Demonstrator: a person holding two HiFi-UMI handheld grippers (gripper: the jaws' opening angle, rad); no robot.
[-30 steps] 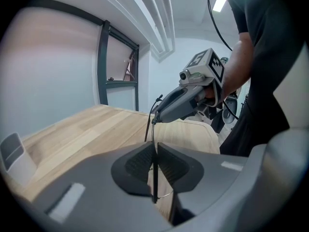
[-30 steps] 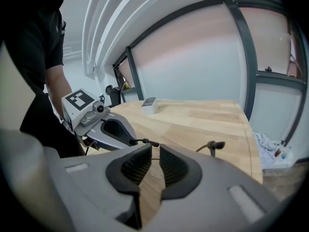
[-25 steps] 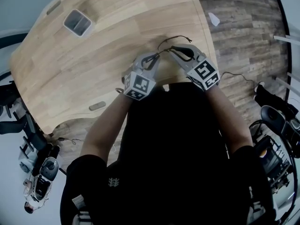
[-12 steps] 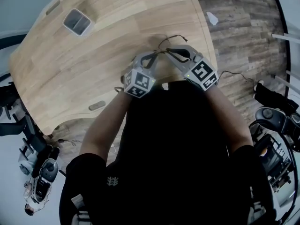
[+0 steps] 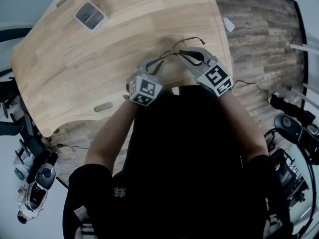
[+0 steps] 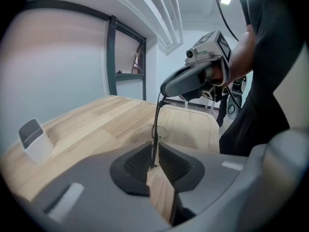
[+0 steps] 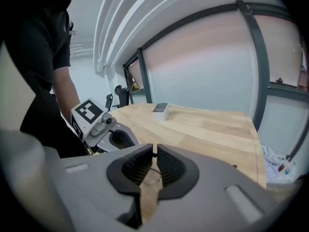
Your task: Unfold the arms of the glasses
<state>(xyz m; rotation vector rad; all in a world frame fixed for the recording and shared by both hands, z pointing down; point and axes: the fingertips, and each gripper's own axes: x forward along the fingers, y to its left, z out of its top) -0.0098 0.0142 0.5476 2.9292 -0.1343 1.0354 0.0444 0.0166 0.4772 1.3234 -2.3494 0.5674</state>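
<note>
Left gripper view: my left gripper [image 6: 153,157] has its ribbed black pads pinched on a thin dark wire arm of the glasses [image 6: 157,122], which rises steeply to my right gripper [image 6: 186,81]. That one's pads are likewise nipped together on a hair-thin piece of the frame. Only the head view shows the spindly frame strung between both grippers over the pale, straight-grained wooden table [image 5: 124,39], with a white rectangular box [image 5: 90,15] well apart.

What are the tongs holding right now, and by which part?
Both hold the glasses. The left tongs are shut on the end of one thin black arm. The right tongs pinch the frame's other end; the exact part is unclear.
</note>
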